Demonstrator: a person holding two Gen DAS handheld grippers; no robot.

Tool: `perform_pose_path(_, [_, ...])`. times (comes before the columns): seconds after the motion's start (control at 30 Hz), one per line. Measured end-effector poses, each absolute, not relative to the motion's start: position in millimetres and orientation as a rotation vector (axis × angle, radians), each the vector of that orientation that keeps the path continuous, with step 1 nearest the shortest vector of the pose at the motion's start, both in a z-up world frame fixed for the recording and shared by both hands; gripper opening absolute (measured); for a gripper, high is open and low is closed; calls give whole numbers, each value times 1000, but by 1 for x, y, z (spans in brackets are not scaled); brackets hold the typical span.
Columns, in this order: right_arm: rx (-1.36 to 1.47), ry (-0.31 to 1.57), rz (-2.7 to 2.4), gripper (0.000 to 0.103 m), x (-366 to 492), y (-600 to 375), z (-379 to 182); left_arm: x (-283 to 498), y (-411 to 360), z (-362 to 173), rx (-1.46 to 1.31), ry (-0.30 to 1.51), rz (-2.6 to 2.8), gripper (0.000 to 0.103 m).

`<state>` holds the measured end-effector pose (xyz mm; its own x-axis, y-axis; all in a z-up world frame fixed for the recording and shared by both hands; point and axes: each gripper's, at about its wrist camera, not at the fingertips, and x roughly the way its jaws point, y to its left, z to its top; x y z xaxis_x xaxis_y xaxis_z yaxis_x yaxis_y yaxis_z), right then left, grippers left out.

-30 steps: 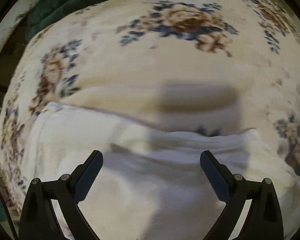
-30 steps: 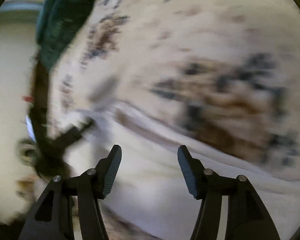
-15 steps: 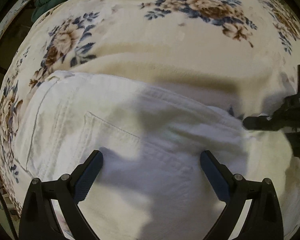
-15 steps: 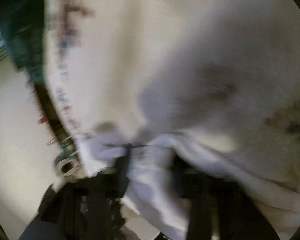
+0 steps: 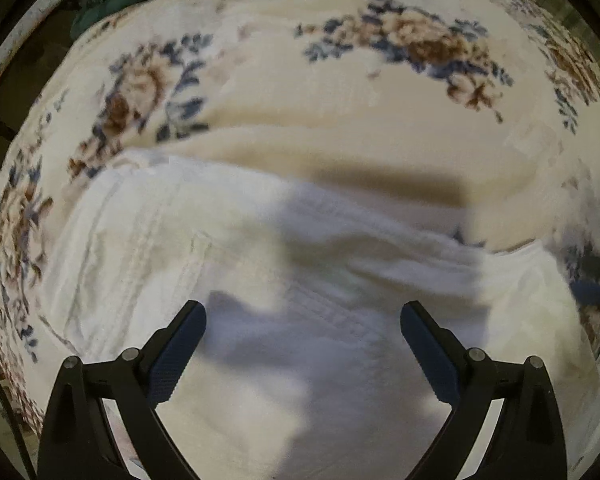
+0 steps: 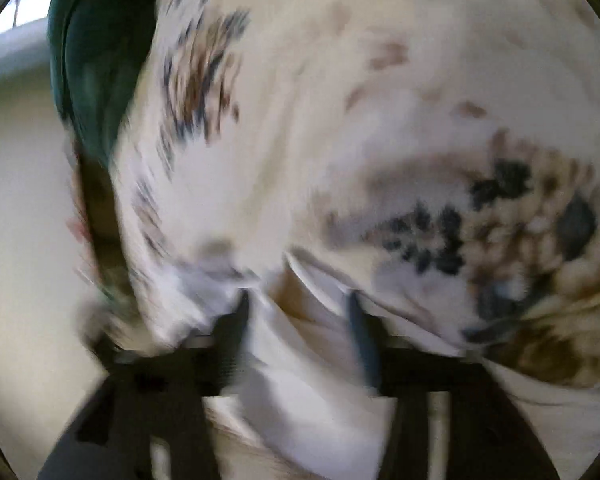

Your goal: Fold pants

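Two grippers work over one pair of white pants [image 5: 228,240] lying on one flowered blanket [image 5: 340,92]: the left gripper [image 5: 303,322] hovers spread and empty, while the right gripper [image 6: 296,312] is opening with pants cloth between its fingers.

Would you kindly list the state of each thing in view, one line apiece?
white pants: lying on the floral blanket, partly folded, one end bunched up at the right gripper.
floral blanket: spread out flat under the pants.
green cloth: heaped at the blanket's far edge.
left gripper: jaws wide open above the pants, holding nothing.
right gripper: jaws opening, pants fabric between them; view blurred.
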<state>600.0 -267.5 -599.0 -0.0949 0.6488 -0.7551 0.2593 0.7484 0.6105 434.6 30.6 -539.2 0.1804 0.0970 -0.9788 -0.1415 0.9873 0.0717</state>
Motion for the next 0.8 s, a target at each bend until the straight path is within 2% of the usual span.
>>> perform_pose_path(0.03, [673, 1693, 416, 61, 599, -261, -599, 435, 28, -537, -30, 1370, 167, 99])
perform_pose_path(0.07, [593, 1716, 436, 53, 595, -244, -601, 436, 26, -536, -23, 1366, 165, 99])
perform_pose_path(0.1, [518, 1716, 441, 9, 589, -236, -602, 436, 24, -535, -19, 1364, 164, 99])
perform_pose_path(0.13, [453, 1711, 426, 3, 588, -226, -600, 437, 22, -536, -15, 1367, 161, 99])
perform_pose_path(0.27, [382, 1563, 288, 2, 590, -231, -575, 441, 12, -540, 22, 1364, 150, 99])
perform_pose_path(0.33, [412, 1586, 252, 2, 593, -236, -582, 439, 8, -546, 44, 1369, 151, 99])
perform_pose_path(0.4, [481, 1687, 276, 5, 590, -236, -607, 446, 5, -550, 44, 1388, 138, 99])
perform_pose_path(0.47, [509, 1699, 330, 5, 584, -246, -599, 448, -1, -545, 48, 1384, 116, 99])
perform_pose_path(0.53, [573, 1646, 341, 22, 553, -286, -576, 443, -8, -534, 57, 1361, 89, 99])
perform_pose_path(0.6, [596, 1551, 251, 65, 527, -332, -539, 435, -16, -525, 58, 1339, 63, 99])
perform_pose_path(0.67, [598, 1417, 158, 79, 490, -376, -506, 422, -29, -516, 58, 1308, 43, 99])
perform_pose_path(0.8, [617, 1300, -127, 79, 395, -476, -478, 400, -68, -504, 83, 1248, 3, 100])
